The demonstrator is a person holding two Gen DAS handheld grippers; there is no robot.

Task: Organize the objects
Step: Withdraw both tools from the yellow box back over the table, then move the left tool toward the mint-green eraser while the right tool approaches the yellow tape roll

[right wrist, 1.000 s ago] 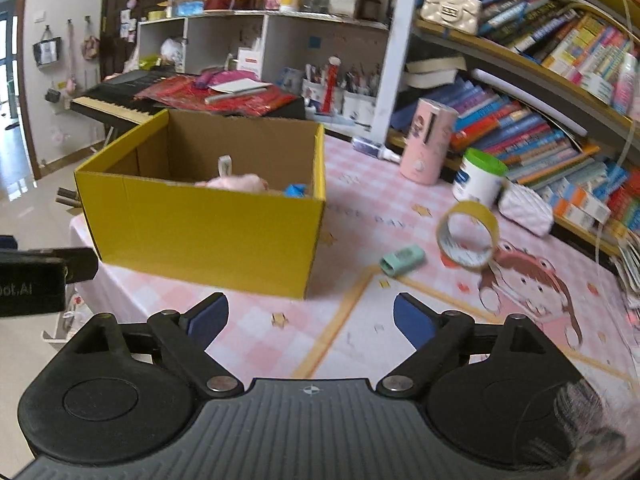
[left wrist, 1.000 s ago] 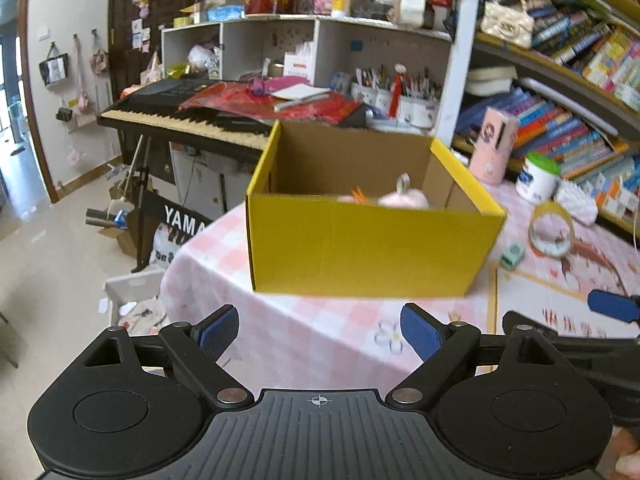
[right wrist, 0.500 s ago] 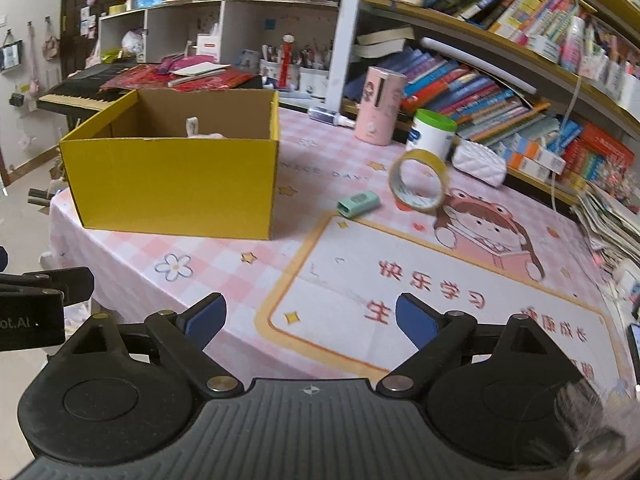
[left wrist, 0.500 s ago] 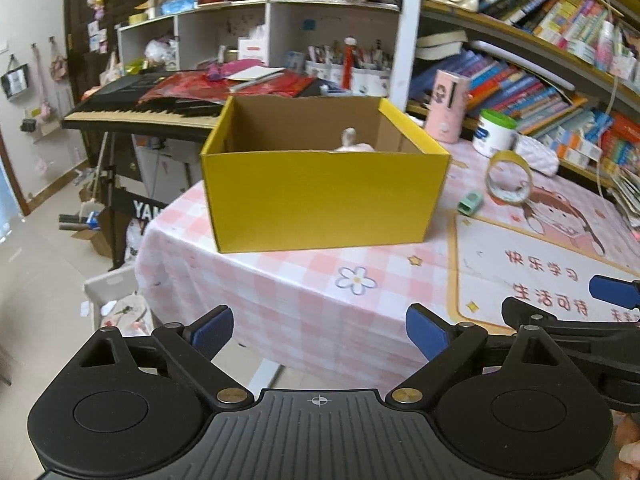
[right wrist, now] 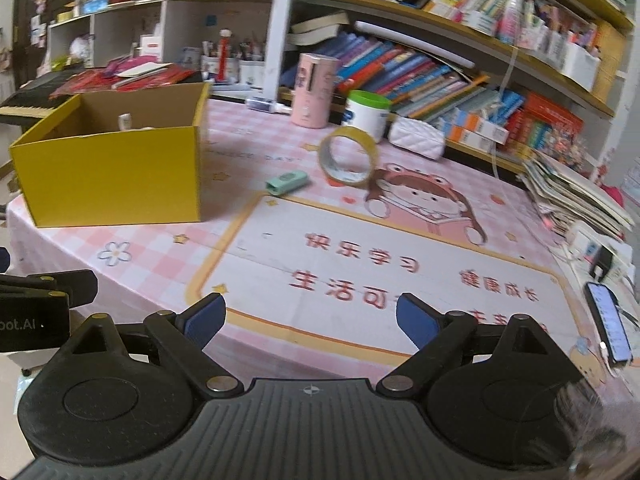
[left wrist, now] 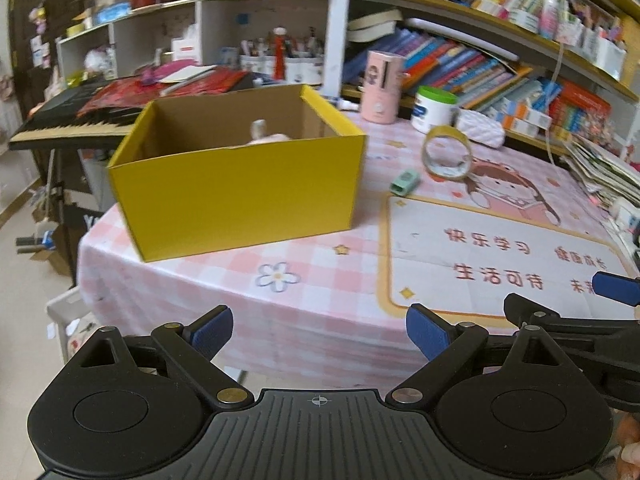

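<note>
Left gripper [left wrist: 319, 331]: fingers spread wide, holding nothing, above the near edge of the pink checked desk [left wrist: 320, 300]. Right gripper [right wrist: 310, 317]: fingers likewise wide and empty. Open yellow cardboard box [right wrist: 116, 172] stands at the desk's left end. Beside it lie a small mint-green rectangular eraser [right wrist: 287, 182] and an upright yellow tape roll [right wrist: 348, 156].

Both fisheye views look forward from off the near edge of the table [left wrist: 312, 300], well back from its contents. The left wrist view faces the yellow box [left wrist: 240, 196] ahead. The right wrist view sits further right, facing the printed mat [right wrist: 380, 264]. Both share the box, the tape roll [right wrist: 348, 156] and the bookshelves [right wrist: 460, 68].
</note>
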